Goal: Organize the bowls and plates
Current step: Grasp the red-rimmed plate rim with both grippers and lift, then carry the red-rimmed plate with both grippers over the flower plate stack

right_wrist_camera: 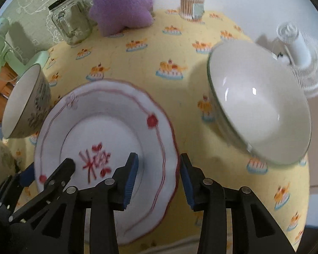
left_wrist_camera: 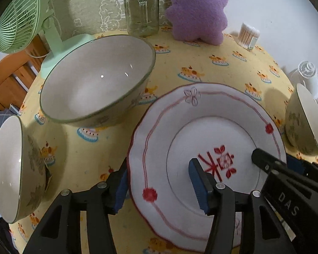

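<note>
I am holding both my left gripper (left_wrist_camera: 159,185) and right gripper (right_wrist_camera: 159,177) with jaws apart around the rims of the round white plate with red flowers (left_wrist_camera: 180,201), and it could slip off and break if I am squeezing only its thin edge.

In my right view the plate (right_wrist_camera: 108,127) is blurred, so its red sign is not sharp, and my left claw (right_wrist_camera: 50,169) covers its left rim. The leftmost bowl (left_wrist_camera: 8,167) and the green fan (left_wrist_camera: 17,19) are cut by the picture edge.

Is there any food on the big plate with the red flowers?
No. The plate is bare apart from its painted red pattern, with only the left gripper's fingers at its edge.
</note>
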Motion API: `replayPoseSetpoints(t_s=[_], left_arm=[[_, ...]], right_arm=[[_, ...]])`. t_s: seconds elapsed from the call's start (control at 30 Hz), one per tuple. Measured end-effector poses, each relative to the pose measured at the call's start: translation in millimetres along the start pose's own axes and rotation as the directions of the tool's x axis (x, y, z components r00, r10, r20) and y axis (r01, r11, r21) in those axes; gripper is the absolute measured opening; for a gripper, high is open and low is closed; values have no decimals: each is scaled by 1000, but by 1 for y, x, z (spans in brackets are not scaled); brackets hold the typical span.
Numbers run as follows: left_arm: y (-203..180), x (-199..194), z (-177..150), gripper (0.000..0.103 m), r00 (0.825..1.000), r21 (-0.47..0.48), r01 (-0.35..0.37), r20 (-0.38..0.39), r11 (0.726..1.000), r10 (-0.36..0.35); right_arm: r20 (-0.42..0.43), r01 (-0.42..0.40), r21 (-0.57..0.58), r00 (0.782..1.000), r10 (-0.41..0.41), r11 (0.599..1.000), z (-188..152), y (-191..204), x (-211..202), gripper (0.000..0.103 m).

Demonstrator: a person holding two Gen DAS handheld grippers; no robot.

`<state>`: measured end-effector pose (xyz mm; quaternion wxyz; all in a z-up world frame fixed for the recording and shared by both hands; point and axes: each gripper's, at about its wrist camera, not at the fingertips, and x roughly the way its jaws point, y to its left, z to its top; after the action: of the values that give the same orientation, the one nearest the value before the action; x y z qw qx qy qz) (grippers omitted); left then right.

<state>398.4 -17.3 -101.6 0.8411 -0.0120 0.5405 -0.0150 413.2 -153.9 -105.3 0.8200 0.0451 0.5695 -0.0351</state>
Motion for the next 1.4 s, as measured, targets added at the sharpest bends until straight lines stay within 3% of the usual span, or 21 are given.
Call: replayPoseSetpoints(t_s=[0.2,0.5,0.77,1.17,1.4], left_arm=[[0,1,3,56,1000,-21,-12,10,1000,12],[5,-12,-1,55,999,-43,-45,13,998,45],[19,-41,-16,56,999,-51,-46,17,998,47],[46,-100,-60,56,999,-61,13,43,998,-11],[53,-132,-88,56,997,-13,27,76,1000,-26]], right_arm=[[37,3,-43,999,-1,999,11,5,6,44],[36,24,-103,999,-21,994,2,16,-4,44],[16,-12,-110,1000,14,994,-21,27,-27,44],[59,25,-88,998,-20,996,-69,47,-92,44],[76,54,-46,996,-50,997,-112,54,-126,44]])
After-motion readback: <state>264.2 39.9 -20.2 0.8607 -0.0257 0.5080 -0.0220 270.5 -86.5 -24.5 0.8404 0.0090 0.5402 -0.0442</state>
